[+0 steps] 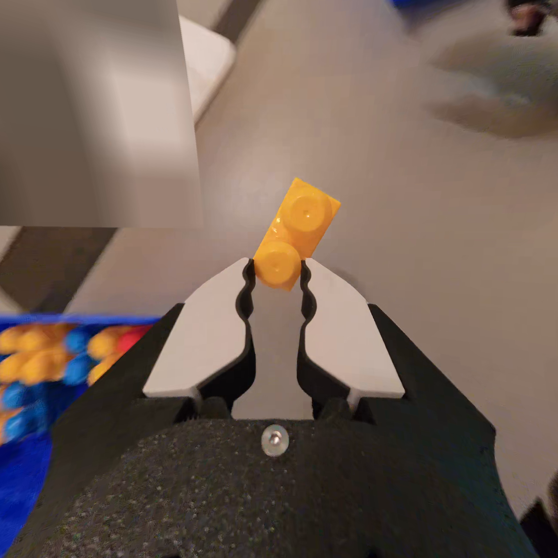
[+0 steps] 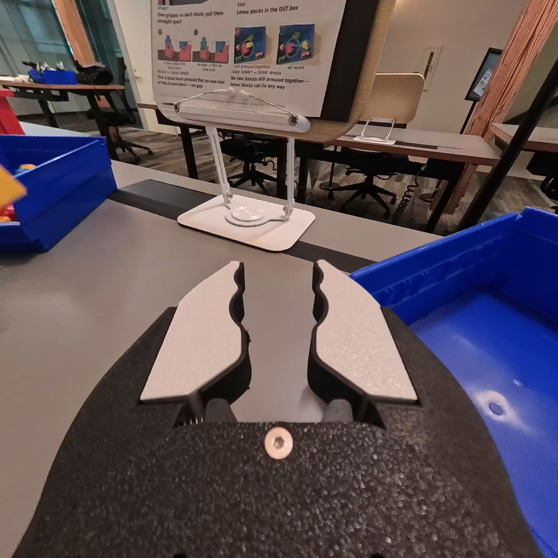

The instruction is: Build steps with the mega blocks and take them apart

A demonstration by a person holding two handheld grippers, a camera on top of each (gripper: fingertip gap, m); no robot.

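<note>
A yellow block (image 1: 297,232) with two studs is gripped at its near end by the left hand-held gripper (image 1: 276,265); the fingertips (image 1: 248,268) are closed on the nearer stud. The block is held above the grey desk (image 1: 392,241), clear of it. Its long axis runs away from the gripper and tilts up and to the right; the studs face the camera. At lower left of the left wrist view a blue bin (image 1: 27,483) is seen, blurred, with yellow, blue and red blocks (image 1: 45,356) inside.

The right hand-held gripper (image 2: 277,265) is held moderately apart, with nothing between its fingers, above the desk (image 2: 90,302). Just beside it on the right stands a second blue bin (image 2: 453,271); no blocks are seen in the visible part of its floor. At far left stands the first bin (image 2: 66,187), with a few blocks partly visible inside. A white stand (image 2: 247,223) holding a printed sheet (image 2: 241,54) rests on the desk beyond the gripper.
</note>
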